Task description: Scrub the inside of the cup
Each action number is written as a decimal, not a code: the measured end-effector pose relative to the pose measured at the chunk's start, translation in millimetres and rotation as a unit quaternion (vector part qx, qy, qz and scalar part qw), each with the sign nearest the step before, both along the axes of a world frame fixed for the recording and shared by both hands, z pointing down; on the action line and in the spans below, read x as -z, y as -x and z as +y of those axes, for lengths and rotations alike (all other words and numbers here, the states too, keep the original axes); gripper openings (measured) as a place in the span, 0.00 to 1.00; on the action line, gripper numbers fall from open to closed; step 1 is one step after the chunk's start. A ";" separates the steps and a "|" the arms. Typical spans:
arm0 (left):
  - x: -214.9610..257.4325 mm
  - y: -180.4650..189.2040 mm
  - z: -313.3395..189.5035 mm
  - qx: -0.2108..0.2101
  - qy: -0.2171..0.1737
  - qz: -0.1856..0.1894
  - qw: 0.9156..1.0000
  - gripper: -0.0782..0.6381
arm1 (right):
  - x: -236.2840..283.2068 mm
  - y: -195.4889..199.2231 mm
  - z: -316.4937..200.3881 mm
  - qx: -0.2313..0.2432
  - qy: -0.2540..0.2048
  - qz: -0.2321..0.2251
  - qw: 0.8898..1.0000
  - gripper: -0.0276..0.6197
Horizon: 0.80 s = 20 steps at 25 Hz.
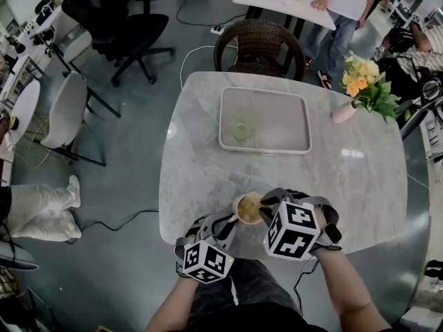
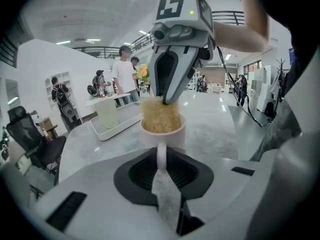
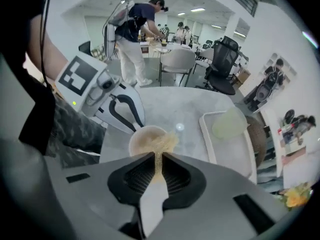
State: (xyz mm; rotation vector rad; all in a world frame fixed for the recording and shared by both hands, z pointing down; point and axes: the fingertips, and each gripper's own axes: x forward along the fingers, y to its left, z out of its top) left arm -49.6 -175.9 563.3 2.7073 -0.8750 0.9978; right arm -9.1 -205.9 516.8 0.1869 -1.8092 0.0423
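Note:
A pale pink cup [image 1: 240, 208] stands near the front edge of the marble table [image 1: 208, 158]. My left gripper [image 1: 230, 221] is shut on the cup's handle [image 2: 161, 156], which shows pinched between its black pads in the left gripper view. A tan scrubbing pad [image 2: 160, 115] sits in the cup's mouth [image 3: 142, 136]. My right gripper [image 1: 265, 207] comes down from above and is shut on that scrubbing pad [image 3: 164, 143], with a thin strip of it between its jaws. The cup's inside is mostly hidden by the pad.
A white tray [image 1: 297, 140] at the table's middle holds a pale green cup [image 1: 241, 131]. A pink vase of yellow flowers [image 1: 344, 111] stands at the right edge. A wicker chair [image 1: 259, 43] is at the far side; people stand at another table beyond.

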 end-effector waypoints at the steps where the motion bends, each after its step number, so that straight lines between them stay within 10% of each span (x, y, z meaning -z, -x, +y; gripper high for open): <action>1: 0.2 -0.3 0.1 0.000 0.001 0.001 1.000 0.19 | -0.6 -2.5 -4.6 0.008 -0.023 0.020 1.000 0.12; 7: 0.5 -0.4 0.3 -0.004 0.005 0.004 1.000 0.19 | -3.1 5.0 -19.2 0.055 -0.132 0.057 0.988 0.12; 20: 1.1 0.1 0.6 0.001 0.006 0.004 1.000 0.19 | -33.9 17.7 5.5 0.127 -0.120 0.094 0.980 0.12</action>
